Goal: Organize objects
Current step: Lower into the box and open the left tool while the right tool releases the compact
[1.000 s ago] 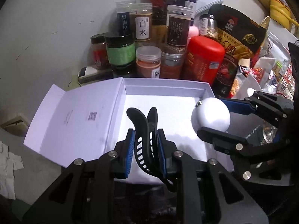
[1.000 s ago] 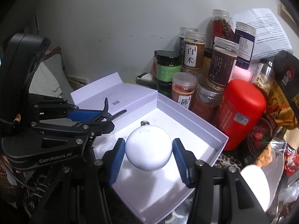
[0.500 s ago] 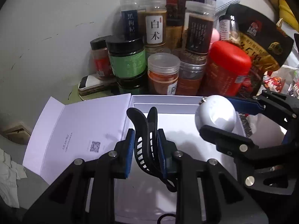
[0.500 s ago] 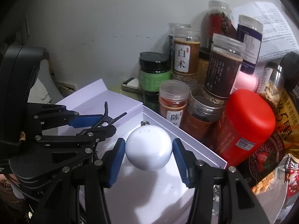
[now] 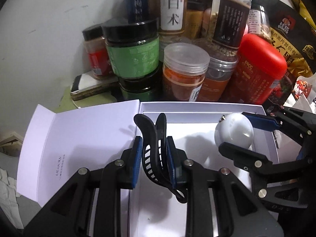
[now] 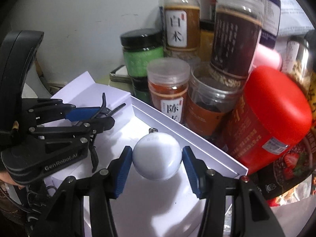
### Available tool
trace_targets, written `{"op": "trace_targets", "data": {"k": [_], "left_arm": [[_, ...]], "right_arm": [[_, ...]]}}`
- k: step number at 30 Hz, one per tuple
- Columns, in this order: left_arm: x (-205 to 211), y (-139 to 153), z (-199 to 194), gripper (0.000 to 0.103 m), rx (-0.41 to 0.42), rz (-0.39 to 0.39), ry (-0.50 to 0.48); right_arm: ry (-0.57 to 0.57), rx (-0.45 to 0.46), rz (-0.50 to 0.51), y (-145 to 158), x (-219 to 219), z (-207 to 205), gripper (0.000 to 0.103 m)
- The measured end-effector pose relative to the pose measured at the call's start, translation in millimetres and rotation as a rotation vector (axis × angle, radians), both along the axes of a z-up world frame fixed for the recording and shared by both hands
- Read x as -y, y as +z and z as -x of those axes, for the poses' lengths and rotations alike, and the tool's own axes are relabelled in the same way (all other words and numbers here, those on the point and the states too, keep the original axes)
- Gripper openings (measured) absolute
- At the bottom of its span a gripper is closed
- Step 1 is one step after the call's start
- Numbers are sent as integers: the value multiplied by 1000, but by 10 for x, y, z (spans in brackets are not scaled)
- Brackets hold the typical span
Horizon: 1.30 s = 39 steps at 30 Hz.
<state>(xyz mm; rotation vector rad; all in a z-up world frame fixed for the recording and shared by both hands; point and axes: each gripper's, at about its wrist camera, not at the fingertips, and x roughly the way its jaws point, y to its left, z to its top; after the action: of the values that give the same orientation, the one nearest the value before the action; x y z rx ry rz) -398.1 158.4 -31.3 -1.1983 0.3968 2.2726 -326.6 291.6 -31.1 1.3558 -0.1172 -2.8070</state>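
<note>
My left gripper is shut on a black claw hair clip, whose curved prongs stick up between the blue pads. It hangs over the left part of an open white box, beside the lid flap lying flat to the left. In the right wrist view, my right gripper is shut on a white ball with a small metal cap. It hovers just above the box floor near the far wall. The left gripper shows there too, to the left.
Just behind the box stands a crowd of jars: a green jar, a clear-lidded orange jar, a red canister and taller labelled ones. A dark oat bag leans at the right. A flat phone-like item lies at the back left.
Both grippers have moved forward and lower over the box, so the jars loom larger. The clip and the ball stay gripped as before.
</note>
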Motion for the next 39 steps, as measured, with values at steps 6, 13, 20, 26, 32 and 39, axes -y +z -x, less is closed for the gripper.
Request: {"op": "trace_targets", "data": {"k": [6, 13, 20, 26, 32, 39], "left_arm": [[-114, -140, 89, 22, 11, 77, -26], [-237, -215, 107, 22, -3, 117, -64], [-297, -337, 116, 22, 44, 160, -85], [-340, -391, 123, 22, 67, 178, -103], [-336, -408, 105, 23, 73, 179, -101], [-333, -360, 25, 36, 47, 196, -86]], "right_arm": [[-24, 36, 6, -135, -55, 47, 53], [-24, 87, 15, -277, -66, 97, 54], [-27, 130, 27, -389, -79, 122, 54], [-3, 151, 34, -420, -36, 121, 54], [-9, 160, 20, -426, -7, 111, 54], [-26, 162, -3, -395, 70, 76, 68]]}}
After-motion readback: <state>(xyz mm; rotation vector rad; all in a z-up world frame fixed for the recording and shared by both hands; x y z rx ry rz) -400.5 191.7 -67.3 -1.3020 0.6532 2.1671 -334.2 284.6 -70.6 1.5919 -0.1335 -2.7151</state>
